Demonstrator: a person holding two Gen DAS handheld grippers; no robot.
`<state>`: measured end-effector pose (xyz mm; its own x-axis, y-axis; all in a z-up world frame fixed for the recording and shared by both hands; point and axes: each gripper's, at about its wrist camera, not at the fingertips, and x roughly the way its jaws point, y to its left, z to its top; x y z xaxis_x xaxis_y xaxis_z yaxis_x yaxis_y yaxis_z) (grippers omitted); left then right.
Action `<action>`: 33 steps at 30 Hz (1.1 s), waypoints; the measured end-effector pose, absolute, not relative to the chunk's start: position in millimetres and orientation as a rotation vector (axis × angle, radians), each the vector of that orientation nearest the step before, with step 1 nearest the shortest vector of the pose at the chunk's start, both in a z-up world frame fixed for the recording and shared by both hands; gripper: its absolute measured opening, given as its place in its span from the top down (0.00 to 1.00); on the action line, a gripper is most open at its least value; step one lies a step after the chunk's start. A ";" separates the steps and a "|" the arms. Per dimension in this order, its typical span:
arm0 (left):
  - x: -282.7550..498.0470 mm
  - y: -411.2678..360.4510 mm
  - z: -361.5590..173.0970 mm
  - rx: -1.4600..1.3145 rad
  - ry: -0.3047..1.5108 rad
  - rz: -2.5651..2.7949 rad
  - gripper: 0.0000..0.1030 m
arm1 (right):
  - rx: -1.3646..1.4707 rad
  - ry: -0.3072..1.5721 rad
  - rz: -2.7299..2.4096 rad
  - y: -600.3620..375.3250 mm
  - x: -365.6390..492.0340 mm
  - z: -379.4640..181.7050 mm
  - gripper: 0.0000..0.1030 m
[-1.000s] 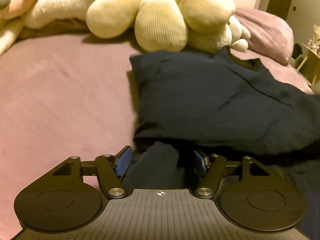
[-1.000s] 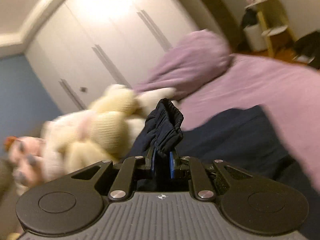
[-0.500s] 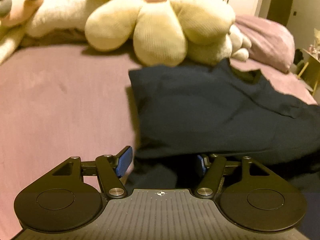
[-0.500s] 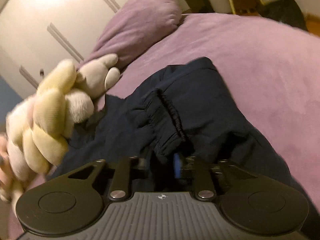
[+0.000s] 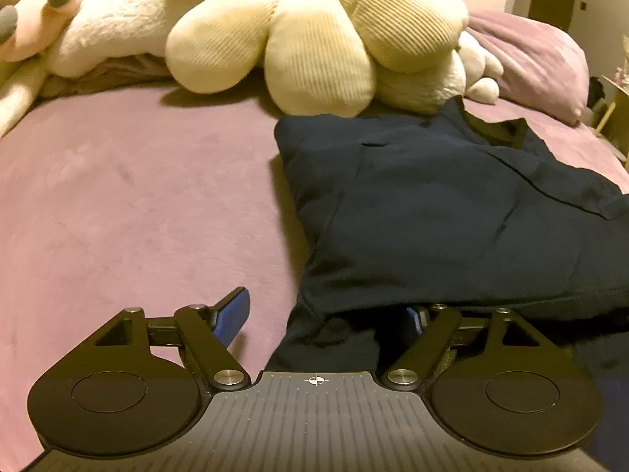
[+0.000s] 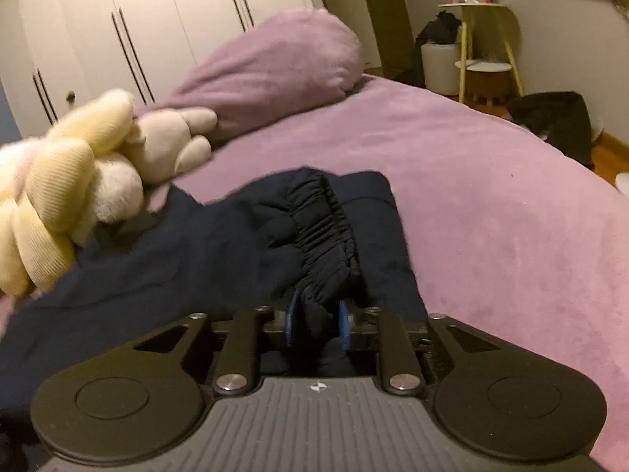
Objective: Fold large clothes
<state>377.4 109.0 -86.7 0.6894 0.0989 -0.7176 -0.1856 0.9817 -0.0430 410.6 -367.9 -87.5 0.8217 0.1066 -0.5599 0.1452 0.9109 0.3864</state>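
A dark navy garment (image 5: 452,204) lies folded over on the purple bed cover (image 5: 137,204). My left gripper (image 5: 326,314) is open at the garment's near edge, with cloth lying between its spread fingers; the right fingertip is partly hidden under the fabric. In the right wrist view the garment (image 6: 196,259) lies flat with its gathered elastic band (image 6: 326,232) running away from me. My right gripper (image 6: 316,320) is partly open around that band's near end, its pads loose on the cloth.
A cream flower-shaped plush (image 5: 314,39) and other soft toys lie along the back of the bed, touching the garment's far edge. A purple pillow (image 6: 275,67) sits behind. A yellow side table (image 6: 483,39) and a dark bag (image 6: 554,122) stand off the bed's right side.
My right gripper has lowered the elastic band from the air onto the garment and its jaws have widened. My left gripper has drawn back and left, staying open.
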 end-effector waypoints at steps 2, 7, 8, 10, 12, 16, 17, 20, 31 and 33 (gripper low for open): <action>378.3 107.3 -87.1 -0.095 0.794 0.167 0.20 | 0.464 0.581 -0.025 -374.2 402.5 -81.3 0.67; 378.3 107.0 -86.5 -0.072 0.790 0.192 0.20 | 0.400 0.591 -0.022 -363.5 402.0 -84.0 0.69; 378.2 109.1 -86.1 -0.077 0.790 0.201 0.20 | 0.379 0.589 -0.019 -361.0 402.2 -84.4 0.70; 378.9 113.6 -85.0 -0.090 0.792 0.214 0.20 | 0.346 0.592 -0.012 -357.1 398.0 -83.6 0.72; 379.6 117.1 -83.8 -0.096 0.792 0.224 0.20 | 0.343 0.593 0.002 -354.0 397.2 -82.3 0.73; 379.7 119.7 -84.5 -0.088 0.800 0.223 0.16 | 0.388 0.583 0.029 -357.6 391.4 -81.5 0.83; 379.7 119.6 -84.6 -0.081 0.803 0.223 0.16 | 0.382 0.592 0.023 -357.9 391.6 -84.5 0.83; 374.7 122.6 -79.1 -0.088 0.800 0.211 0.16 | 0.348 0.633 0.009 -356.1 392.8 -94.5 0.84; 342.0 127.8 -30.2 -0.107 0.649 0.215 0.16 | 0.526 0.548 -0.035 -372.1 349.5 -69.8 0.82; 348.3 122.5 -27.7 -0.122 0.652 0.195 0.16 | 0.543 0.533 -0.002 -367.5 349.0 -67.6 0.82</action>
<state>348.3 122.5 -27.7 0.7775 0.1416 -0.6127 -0.2183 0.9745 -0.0518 349.0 -367.5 -67.6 0.8648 0.1361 -0.4833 0.1394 0.8597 0.4915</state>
